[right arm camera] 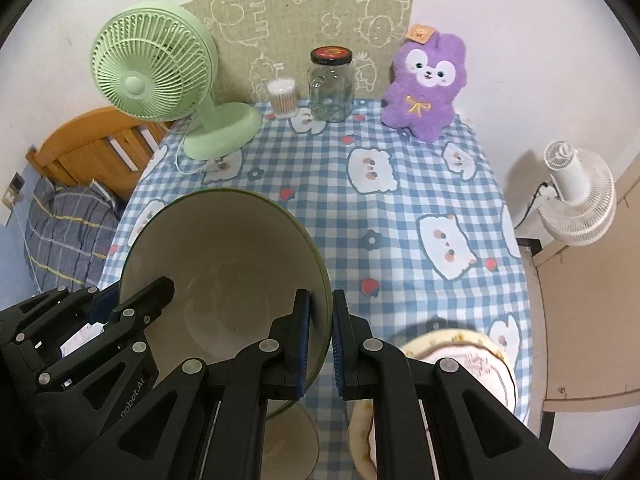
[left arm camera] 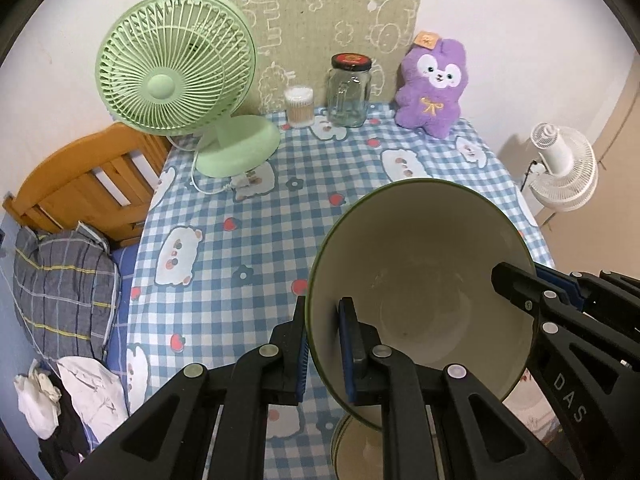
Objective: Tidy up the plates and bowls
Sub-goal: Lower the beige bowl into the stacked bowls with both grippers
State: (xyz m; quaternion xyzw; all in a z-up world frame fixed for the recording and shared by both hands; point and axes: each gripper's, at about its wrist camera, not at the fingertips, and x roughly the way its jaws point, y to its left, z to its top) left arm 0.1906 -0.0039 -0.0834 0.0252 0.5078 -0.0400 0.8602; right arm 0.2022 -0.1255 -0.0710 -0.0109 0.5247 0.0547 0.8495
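A cream bowl with a green rim (left arm camera: pixel 432 280) is held up above the checked table, gripped by both grippers on opposite sides of its rim. My left gripper (left arm camera: pixel 323 344) is shut on its left rim. My right gripper (right arm camera: pixel 320 344) is shut on its right rim; the bowl shows in the right wrist view (right arm camera: pixel 224 264). A second green-rimmed bowl (left arm camera: pixel 360 452) sits on the table below it. A cream patterned plate (right arm camera: pixel 472 360) lies on the table at the near right, under the right gripper.
At the table's far edge stand a green desk fan (left arm camera: pixel 176 72), a cotton-swab tub (left arm camera: pixel 298 106), a glass jar with a black lid (left arm camera: pixel 348 92) and a purple plush (left arm camera: pixel 434 84). A white fan (right arm camera: pixel 576 200) stands off the right edge, a wooden bed frame (left arm camera: pixel 88 184) to the left.
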